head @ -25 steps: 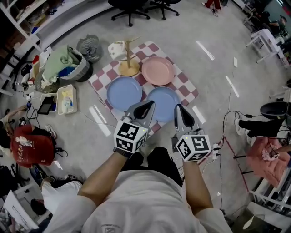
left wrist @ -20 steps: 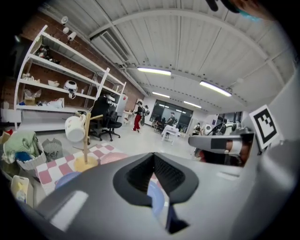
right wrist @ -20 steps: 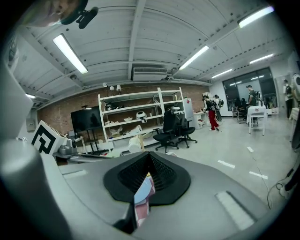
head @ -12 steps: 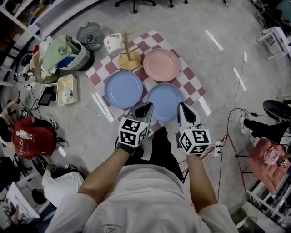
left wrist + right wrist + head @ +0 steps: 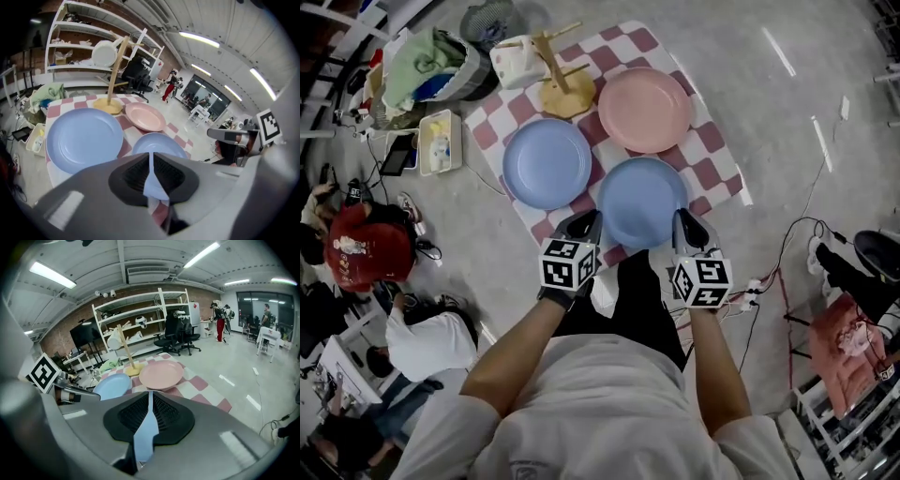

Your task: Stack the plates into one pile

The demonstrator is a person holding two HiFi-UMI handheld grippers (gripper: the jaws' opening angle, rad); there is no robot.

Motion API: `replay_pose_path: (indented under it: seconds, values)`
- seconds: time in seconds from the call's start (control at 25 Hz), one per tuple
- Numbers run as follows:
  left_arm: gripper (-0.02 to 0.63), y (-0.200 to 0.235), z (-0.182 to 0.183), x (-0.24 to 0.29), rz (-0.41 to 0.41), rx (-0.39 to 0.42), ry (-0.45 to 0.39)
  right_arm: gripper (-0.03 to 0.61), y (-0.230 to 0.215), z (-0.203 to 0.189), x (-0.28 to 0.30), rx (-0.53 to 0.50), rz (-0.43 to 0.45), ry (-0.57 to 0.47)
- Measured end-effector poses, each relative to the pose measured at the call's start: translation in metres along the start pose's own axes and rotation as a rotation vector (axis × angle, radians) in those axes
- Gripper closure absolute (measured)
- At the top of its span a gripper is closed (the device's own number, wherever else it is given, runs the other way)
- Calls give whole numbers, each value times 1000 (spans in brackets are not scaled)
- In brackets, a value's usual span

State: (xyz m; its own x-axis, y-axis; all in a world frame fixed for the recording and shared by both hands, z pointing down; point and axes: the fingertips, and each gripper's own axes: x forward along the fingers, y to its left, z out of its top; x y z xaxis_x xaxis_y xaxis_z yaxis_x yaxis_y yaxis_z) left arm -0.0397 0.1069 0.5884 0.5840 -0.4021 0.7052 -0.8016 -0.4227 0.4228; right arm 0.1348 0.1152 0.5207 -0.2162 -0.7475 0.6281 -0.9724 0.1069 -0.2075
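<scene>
On the checked cloth [image 5: 712, 150] at upper centre of the head view, three separate plates: pink plate [image 5: 645, 110] at top, left blue plate [image 5: 548, 163], near blue plate [image 5: 642, 201] just below. Hovering at that near plate's lower rim, left hand-held gripper [image 5: 585, 218] and right hand-held gripper [image 5: 685, 219], both pressed together, seemingly empty. Wooden rack [image 5: 565, 89] beside the pink plate.

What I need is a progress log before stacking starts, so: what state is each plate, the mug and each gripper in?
Left blue plate: flat on the checkered cloth, unstacked, empty.
Near blue plate: flat, unstacked, empty.
Pink plate: flat, unstacked, empty.
White mug: hanging on the wooden mug tree.
Left gripper: shut, empty.
Right gripper: shut, empty.
</scene>
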Motion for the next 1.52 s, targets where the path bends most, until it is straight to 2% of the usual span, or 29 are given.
replay_pose_path:
  seconds: [0.24, 0.32, 0.56, 0.8, 1.12, 1.32, 1.52]
  values:
    - [604, 27, -36, 29, 88, -105, 84, 553, -38, -44, 35, 4, -10, 119]
    - [604, 31, -47, 36, 113, -134, 101, 525, -48, -58, 43, 3, -11, 157]
    - [592, 40, -65, 53, 153, -180, 128, 506, -79, -93, 61, 11, -57, 246]
    - [585, 49, -77, 65, 182, -224, 151, 494, -91, -124, 73, 69, -71, 330]
    - [586, 48, -84, 82, 200, -264, 177, 497, -99, -139, 81, 144, -54, 372]
    - [586, 50, -85, 82, 227, -280, 187, 528, -95, -143, 84, 164, -41, 390]
    - [586, 45, -83, 78, 227, -300, 176, 531, -97, -142, 80, 172, -45, 396]
